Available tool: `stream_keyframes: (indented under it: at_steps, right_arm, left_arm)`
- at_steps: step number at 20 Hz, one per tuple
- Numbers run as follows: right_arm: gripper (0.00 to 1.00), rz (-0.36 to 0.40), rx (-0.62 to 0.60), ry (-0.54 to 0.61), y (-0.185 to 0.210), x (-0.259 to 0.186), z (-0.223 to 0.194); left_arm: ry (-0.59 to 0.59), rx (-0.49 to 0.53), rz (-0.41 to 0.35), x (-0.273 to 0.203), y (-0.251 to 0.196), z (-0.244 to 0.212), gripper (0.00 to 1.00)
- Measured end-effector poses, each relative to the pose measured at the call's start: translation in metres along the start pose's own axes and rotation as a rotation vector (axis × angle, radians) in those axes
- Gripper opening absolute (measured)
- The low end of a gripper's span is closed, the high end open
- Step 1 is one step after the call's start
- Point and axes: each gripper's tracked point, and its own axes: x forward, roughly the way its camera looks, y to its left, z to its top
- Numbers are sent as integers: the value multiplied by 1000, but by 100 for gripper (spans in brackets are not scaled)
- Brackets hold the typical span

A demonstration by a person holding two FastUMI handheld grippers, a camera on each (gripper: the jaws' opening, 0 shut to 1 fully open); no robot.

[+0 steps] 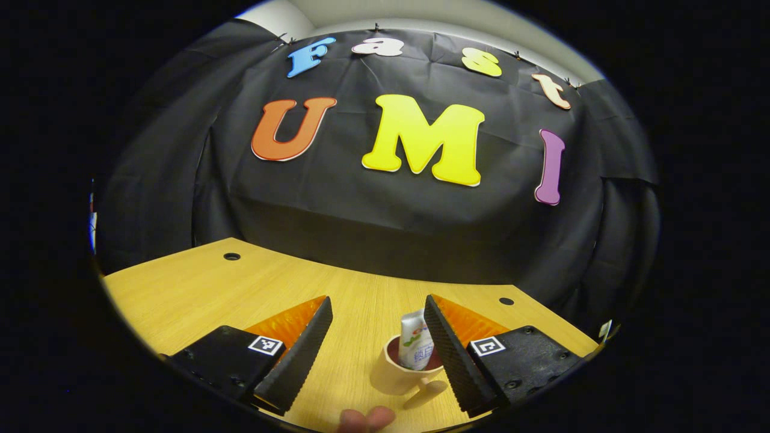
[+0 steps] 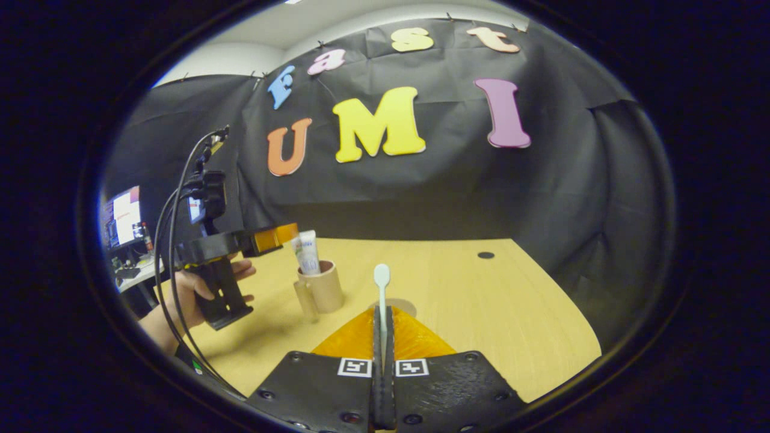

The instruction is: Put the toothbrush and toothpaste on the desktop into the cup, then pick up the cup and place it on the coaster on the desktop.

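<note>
Two grippers work over a pale wooden desktop [image 1: 198, 282] backed by black cloth. In the left gripper view, the left gripper [image 1: 378, 352] has its fingers spread wide, one finger low on the left and the other on the right, with bare wood between them. Just inside the right finger stands the cup [image 1: 400, 376], a beige mug with a dark inside and a handle turned toward the camera. The toothpaste [image 1: 416, 347] stands upright in it, its upper part rising above the rim and close against the right finger's inner face; whether they touch is hard to tell from this angle. A fingertip [image 1: 366, 418] of the person shows at the bottom edge.

In the right gripper view, from the left: a monitor [image 2: 123, 216] glows at the far edge, then a hand [image 2: 198, 291] grips the handle of the left gripper [image 2: 274, 237], with cables looping up from it. Its front end reaches to just beside the toothpaste [image 2: 308, 252] standing in the cup [image 2: 322, 288]. Farther right, the right gripper [image 2: 382, 337] has its fingers pressed together on the toothbrush [image 2: 381, 294], which points upright away from the camera, head uppermost. Behind the brush lies a round, flat coaster [image 2: 400, 307], partly hidden. A small dark hole [image 2: 485, 255] sits in the desktop toward the right.
</note>
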Motion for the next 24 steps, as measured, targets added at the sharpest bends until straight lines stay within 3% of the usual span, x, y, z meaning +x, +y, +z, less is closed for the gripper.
stream_keyframes:
  at_steps: [5,6,7,15,20,24]
  right_arm:
    - [0,142,-45,-144,71,58,50]
    - [0,158,-50,-170,81,71,58]
    - [0,181,-43,-200,90,80,68]
    - [0,332,67,-415,138,105,140]
    - [0,316,49,-507,145,128,173]
    - [0,290,50,-472,149,173,155]
  left_arm:
    - [-40,36,52,-53,31,10,98]
    - [-44,43,58,-62,35,9,88]
    - [-47,50,66,-71,40,8,98]
    - [-64,78,100,-110,66,-8,98]
    - [-64,25,117,-110,82,-12,98]
    - [-48,0,141,-109,96,-21,98]
